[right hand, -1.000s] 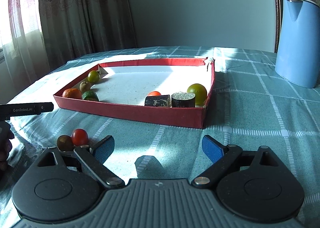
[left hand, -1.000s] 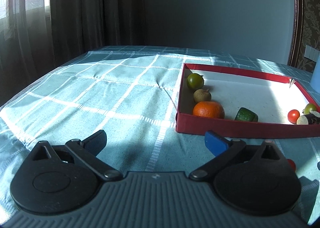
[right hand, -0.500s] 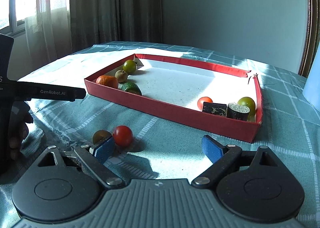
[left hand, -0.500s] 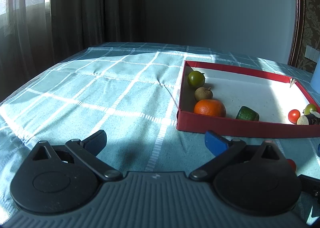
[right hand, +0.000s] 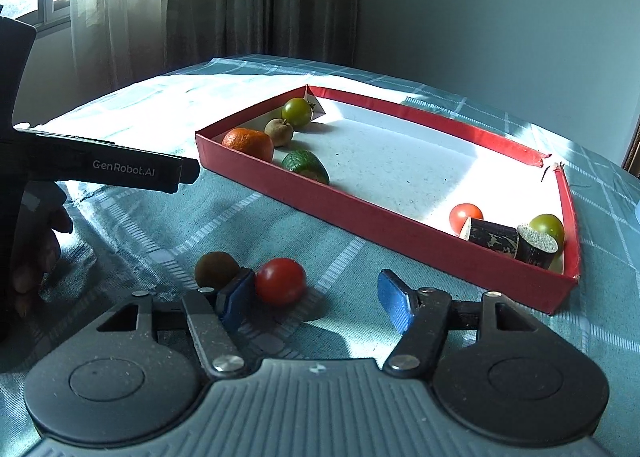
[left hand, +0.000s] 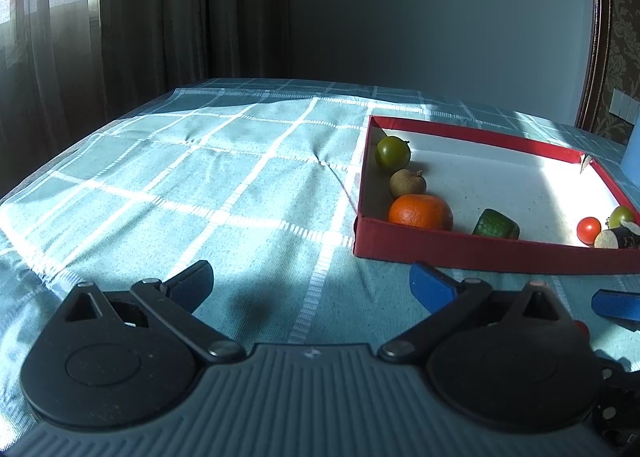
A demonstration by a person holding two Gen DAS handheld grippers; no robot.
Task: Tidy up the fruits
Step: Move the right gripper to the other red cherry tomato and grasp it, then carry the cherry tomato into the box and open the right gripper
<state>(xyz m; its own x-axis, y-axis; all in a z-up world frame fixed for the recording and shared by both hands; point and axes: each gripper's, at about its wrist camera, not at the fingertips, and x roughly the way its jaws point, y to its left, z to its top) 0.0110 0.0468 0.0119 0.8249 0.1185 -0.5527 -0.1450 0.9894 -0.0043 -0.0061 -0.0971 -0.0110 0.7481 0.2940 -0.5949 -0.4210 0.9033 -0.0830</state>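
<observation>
A red tomato (right hand: 280,281) lies on the teal cloth between the jaws of my right gripper (right hand: 318,299), which are closing; the left pad is beside it and the right pad stands apart. A brown fruit (right hand: 216,269) sits just left of the left finger. The red box (right hand: 360,213) holds an orange (right hand: 248,143), a kiwi-like fruit (right hand: 279,131), green fruits, a tomato (right hand: 465,217) and dark cut pieces (right hand: 512,241). My left gripper (left hand: 310,283) is open over bare cloth, left of the red box (left hand: 480,257).
The left gripper's black body (right hand: 108,169) and a hand (right hand: 28,257) stand at the left of the right wrist view. The right gripper's blue fingertip (left hand: 614,303) shows at the right edge of the left wrist view. Curtains and a wall lie behind the table.
My right gripper slid left and forward to the loose tomato and its jaws narrowed around it. The left gripper stayed put.
</observation>
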